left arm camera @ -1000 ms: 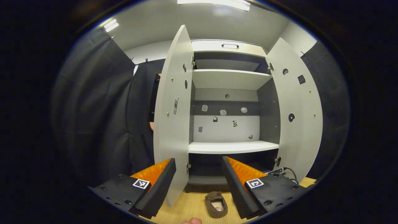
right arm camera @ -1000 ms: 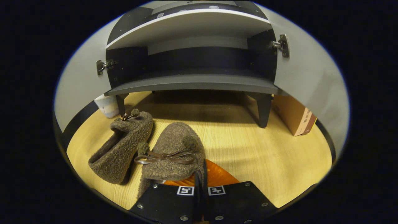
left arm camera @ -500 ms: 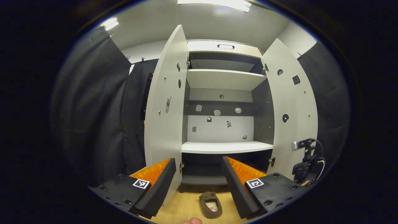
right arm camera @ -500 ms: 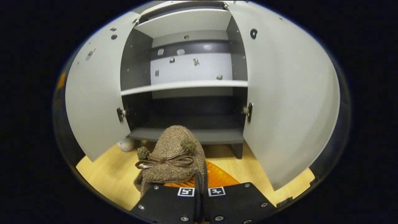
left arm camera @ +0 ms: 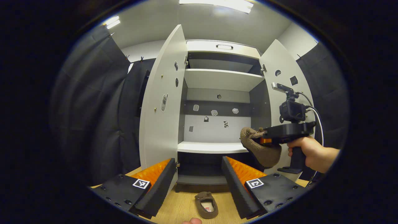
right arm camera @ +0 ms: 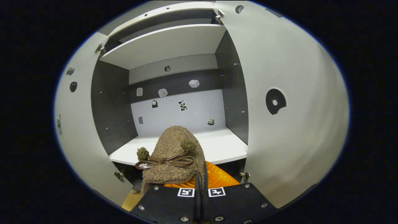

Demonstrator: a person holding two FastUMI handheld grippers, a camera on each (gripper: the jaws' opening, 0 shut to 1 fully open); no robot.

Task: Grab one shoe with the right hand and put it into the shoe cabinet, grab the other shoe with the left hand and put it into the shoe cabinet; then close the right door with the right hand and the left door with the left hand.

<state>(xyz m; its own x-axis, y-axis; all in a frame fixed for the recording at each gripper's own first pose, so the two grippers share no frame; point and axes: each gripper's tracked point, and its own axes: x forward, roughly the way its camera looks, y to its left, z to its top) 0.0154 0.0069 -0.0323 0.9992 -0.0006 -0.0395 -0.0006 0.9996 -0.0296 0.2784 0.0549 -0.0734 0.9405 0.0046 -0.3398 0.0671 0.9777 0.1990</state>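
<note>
A fuzzy brown shoe with a bow (right arm camera: 174,154) hangs in my right gripper (right arm camera: 201,175), which is shut on its edge. It is in the air in front of the white middle shelf (right arm camera: 217,144) of the open shoe cabinet. In the left gripper view, the same shoe (left arm camera: 262,151) and the right gripper (left arm camera: 264,140) are beside the right door (left arm camera: 279,102), held by a hand (left arm camera: 312,152). The other brown shoe (left arm camera: 205,203) lies on the wooden floor, opening up, below my left gripper (left arm camera: 199,161). That gripper is open, with nothing between its fingers.
Both cabinet doors stand wide open; the left door (left arm camera: 160,109) reaches out toward my left gripper. The top shelf (left arm camera: 222,79) and the dark bottom shelf (left arm camera: 202,179) are bare. Black cloth (left arm camera: 93,109) hangs on both sides.
My right gripper has lifted its shoe from the floor up to the middle shelf and come into the left gripper view. The left gripper has barely shifted.
</note>
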